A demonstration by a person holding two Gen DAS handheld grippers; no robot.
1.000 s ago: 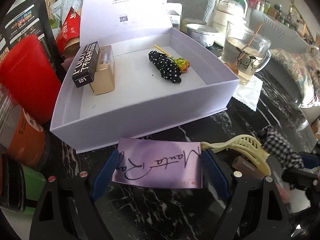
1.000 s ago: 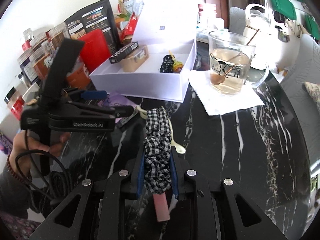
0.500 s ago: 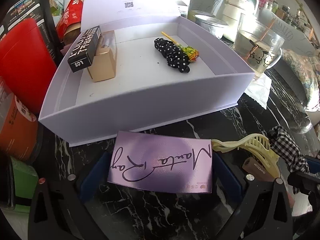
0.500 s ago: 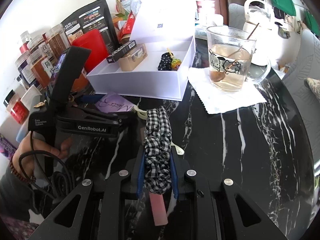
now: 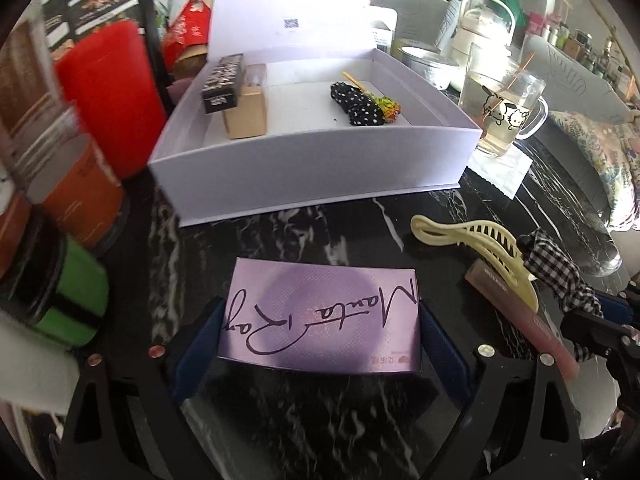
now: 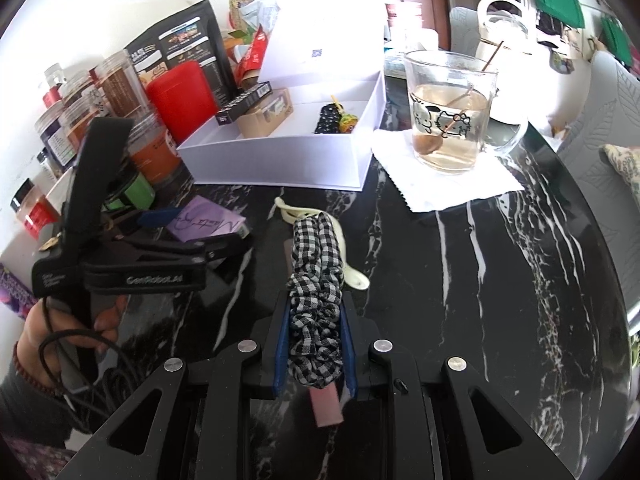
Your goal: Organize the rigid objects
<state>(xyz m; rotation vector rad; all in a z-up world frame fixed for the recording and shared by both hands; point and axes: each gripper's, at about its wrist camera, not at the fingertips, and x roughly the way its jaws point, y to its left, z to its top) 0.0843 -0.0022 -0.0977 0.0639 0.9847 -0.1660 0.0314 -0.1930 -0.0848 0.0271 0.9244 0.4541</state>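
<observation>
Manta Ray box (image 5: 320, 316) lies on the table (image 5: 320, 420) between the closing jaws of the left gripper (image 5: 320, 344), with the white box (image 5: 312, 168) at twelve o'clock. Right gripper (image 6: 314, 344) pinches a checked scrunchie (image 6: 316, 280). Hair claw (image 5: 480, 240) and pink tube (image 5: 532, 320) remain outside.

Black marble table (image 6: 500, 272) veined in white. On a white napkin (image 6: 452, 184), a glass mug (image 6: 448, 116) of pale tea with cartoon print. Behind, a white kettle (image 5: 486, 20); at left, a red canister (image 6: 180, 96) among jars (image 6: 116, 84).
</observation>
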